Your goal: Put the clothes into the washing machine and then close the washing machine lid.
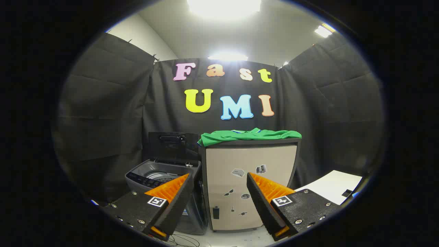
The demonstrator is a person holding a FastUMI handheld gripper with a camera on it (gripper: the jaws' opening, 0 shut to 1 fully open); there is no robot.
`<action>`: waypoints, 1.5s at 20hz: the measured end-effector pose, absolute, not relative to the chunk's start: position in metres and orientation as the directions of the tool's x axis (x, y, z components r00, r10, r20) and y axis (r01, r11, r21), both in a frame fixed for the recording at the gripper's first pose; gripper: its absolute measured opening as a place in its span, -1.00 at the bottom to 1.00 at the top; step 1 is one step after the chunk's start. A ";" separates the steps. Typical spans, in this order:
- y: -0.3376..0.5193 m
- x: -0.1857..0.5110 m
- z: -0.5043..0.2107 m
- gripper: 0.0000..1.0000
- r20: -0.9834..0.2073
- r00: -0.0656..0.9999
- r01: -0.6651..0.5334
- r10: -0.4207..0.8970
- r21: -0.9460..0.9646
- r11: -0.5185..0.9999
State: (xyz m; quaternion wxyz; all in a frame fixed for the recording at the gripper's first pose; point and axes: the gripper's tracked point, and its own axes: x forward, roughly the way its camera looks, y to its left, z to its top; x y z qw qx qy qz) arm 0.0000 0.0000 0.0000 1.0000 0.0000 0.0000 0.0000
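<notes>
Gripper [218, 178], fingers apart and empty, held back for approach. Beyond the left finger, washing machine [161, 176] with lid [173, 147] raised to receive clothes [249, 134], draped atop the cabinet [248, 185] ahead.

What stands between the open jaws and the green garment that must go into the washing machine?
In the gripper view, nothing solid: the open gripper faces the beige cabinet, and the green garment lies on top of it, above and beyond. The washing machine, lid up, stands beside the cabinet.

A beige cabinet [252, 185] beyond the gripper's open jaws carries green clothes [249, 135] draped across its top.
</notes>
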 end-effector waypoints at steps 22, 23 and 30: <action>-0.009 0.014 0.048 0.92 0.060 0.998 0.026 -0.024 -0.029 0.999; -0.009 0.018 0.053 0.92 0.063 0.998 0.021 -0.019 -0.032 0.999; -0.029 0.060 0.097 0.92 0.092 0.996 0.014 -0.011 -0.026 1.000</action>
